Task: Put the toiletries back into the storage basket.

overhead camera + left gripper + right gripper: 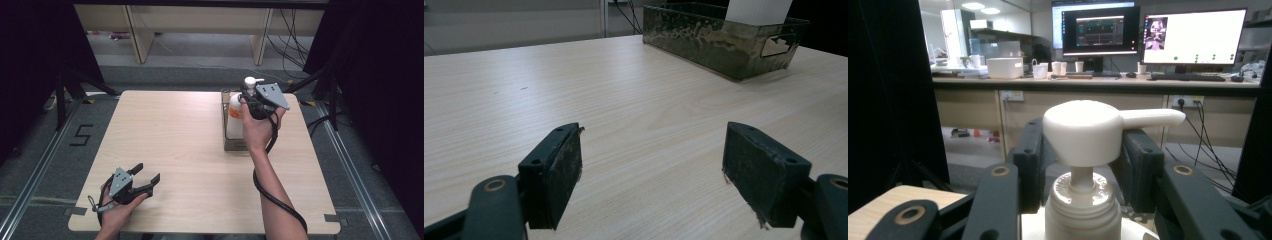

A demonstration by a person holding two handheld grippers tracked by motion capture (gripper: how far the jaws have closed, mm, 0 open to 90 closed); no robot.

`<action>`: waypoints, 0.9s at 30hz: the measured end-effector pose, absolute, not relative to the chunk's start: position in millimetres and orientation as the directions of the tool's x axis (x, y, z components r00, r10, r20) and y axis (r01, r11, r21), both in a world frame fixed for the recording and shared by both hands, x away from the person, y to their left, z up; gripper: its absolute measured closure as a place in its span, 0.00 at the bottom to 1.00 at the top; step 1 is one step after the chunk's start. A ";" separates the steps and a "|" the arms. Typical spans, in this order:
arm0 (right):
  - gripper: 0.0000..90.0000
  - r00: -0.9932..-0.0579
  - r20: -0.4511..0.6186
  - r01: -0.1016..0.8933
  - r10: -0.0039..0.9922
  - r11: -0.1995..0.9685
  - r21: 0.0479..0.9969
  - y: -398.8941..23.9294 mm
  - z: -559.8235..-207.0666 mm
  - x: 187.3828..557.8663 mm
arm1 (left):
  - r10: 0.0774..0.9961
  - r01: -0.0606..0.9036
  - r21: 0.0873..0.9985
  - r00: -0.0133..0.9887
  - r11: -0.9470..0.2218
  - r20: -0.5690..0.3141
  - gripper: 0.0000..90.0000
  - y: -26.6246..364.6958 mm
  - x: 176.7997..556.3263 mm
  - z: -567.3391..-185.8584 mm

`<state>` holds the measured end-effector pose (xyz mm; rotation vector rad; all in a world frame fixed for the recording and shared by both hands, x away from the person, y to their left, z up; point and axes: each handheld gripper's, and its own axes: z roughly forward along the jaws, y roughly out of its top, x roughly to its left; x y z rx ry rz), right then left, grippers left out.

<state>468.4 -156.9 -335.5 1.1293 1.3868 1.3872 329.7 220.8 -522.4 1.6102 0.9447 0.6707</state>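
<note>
In the metal bin (235, 145), the right tool (248, 100) clenches the pump bottle (235, 117); left tool (147, 177) released.

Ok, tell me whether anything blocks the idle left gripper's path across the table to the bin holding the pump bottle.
Nothing visible does. Bare table lies between the open left gripper and the bin. The right gripper grips the pump bottle at its neck.

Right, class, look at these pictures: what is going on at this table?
A person works with two hand-held grippers. The right gripper is shut on a white pump bottle just under its pump head, and the bottle stands in a dark metal bin on the table. The left gripper rests open near the front edge, holding nothing.
</note>
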 end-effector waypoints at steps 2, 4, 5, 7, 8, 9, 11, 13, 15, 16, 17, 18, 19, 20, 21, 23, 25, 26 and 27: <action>0.67 -0.236 0.027 0.041 0.971 -0.018 0.999 -156.4 -338.1 468.1 | 0.851 0.233 0.969 0.522 -0.086 -0.050 0.26 220.8 329.7 -522.4; 0.67 -0.235 0.035 0.049 0.971 -0.024 0.999 -155.5 -341.0 467.6 | 0.851 0.233 0.969 0.522 -0.086 -0.050 0.26 220.8 329.7 -522.4; 0.67 -0.236 0.036 0.052 0.971 -0.025 0.998 -154.9 -342.6 467.6 | 0.851 0.232 0.969 0.522 -0.084 -0.051 0.26 220.7 329.7 -522.4; 0.67 -0.238 0.036 0.061 0.971 -0.022 0.998 -154.5 -345.9 467.9 | 0.851 0.232 0.969 0.522 -0.081 -0.054 0.26 220.8 329.7 -522.5; 0.67 -0.234 0.033 0.062 0.972 -0.019 0.998 -154.2 -347.6 468.2 | 0.851 0.231 0.970 0.522 -0.080 -0.055 0.26 220.8 329.8 -522.5; 0.67 -0.233 0.035 0.076 0.972 -0.018 0.997 -154.3 -349.2 467.7 | 0.851 0.232 0.970 0.522 -0.078 -0.056 0.26 220.8 329.9 -522.6; 0.67 -0.231 0.034 0.081 0.972 -0.015 0.997 -154.1 -353.0 467.8 | 0.851 0.232 0.970 0.522 -0.079 -0.055 0.26 220.7 330.1 -522.5; 0.67 -0.234 0.033 0.090 0.972 -0.012 0.996 -154.1 -356.2 467.8 | 0.852 0.234 0.969 0.522 -0.086 -0.051 0.26 220.7 329.9 -522.4; 0.67 -0.233 0.025 0.096 0.972 -0.003 0.995 -154.3 -358.8 467.2 | 0.846 0.223 0.971 0.531 -0.082 -0.051 0.26 220.1 331.2 -523.0; 0.67 -0.231 0.024 0.099 0.973 -0.002 0.995 -154.7 -360.3 466.4 | 0.848 0.226 0.971 0.528 -0.081 -0.053 0.26 220.1 330.9 -523.0; 0.67 -0.233 0.032 0.105 0.972 -0.007 0.994 -154.1 -361.7 466.3 | 0.848 0.227 0.971 0.527 -0.079 -0.054 0.26 220.2 331.0 -523.0; 0.67 -0.233 0.033 0.106 0.972 -0.008 0.994 -154.3 -363.4 466.0 | 0.849 0.227 0.971 0.526 -0.077 -0.056 0.26 220.3 331.1 -523.1; 0.67 -0.237 0.034 0.110 0.971 -0.008 0.994 -154.4 -364.7 465.8 | 0.853 0.237 0.968 0.519 -0.083 -0.054 0.26 220.7 330.0 -522.4; 0.67 -0.230 0.034 0.107 0.973 -0.010 0.994 -154.5 -366.3 466.0 | 0.852 0.235 0.968 0.520 -0.084 -0.053 0.26 220.8 330.1 -522.4; 0.67 -0.237 0.038 0.113 0.971 -0.011 0.994 -154.5 -367.2 465.9 | 0.849 0.227 0.971 0.525 -0.078 -0.055 0.26 220.4 330.9 -523.0; 0.67 -0.235 0.035 0.116 0.971 -0.007 0.993 -154.7 -369.0 465.7 | 0.849 0.227 0.971 0.526 -0.079 -0.054 0.26 220.1 331.0 -523.1; 0.67 -0.234 0.024 0.125 0.972 0.005 0.992 -154.7 -370.6 465.2 | 0.849 0.227 0.971 0.526 -0.078 -0.054 0.26 220.2 331.2 -523.0; 0.67 -0.234 0.029 0.123 0.972 0.000 0.992 -153.9 -371.3 465.2 | 0.849 0.228 0.971 0.526 -0.078 -0.055 0.26 220.3 331.3 -523.0; 0.67 -0.236 0.023 0.123 0.971 0.006 0.992 -154.2 -371.8 465.4 | 0.849 0.228 0.971 0.526 -0.076 -0.057 0.26 220.4 331.4 -523.0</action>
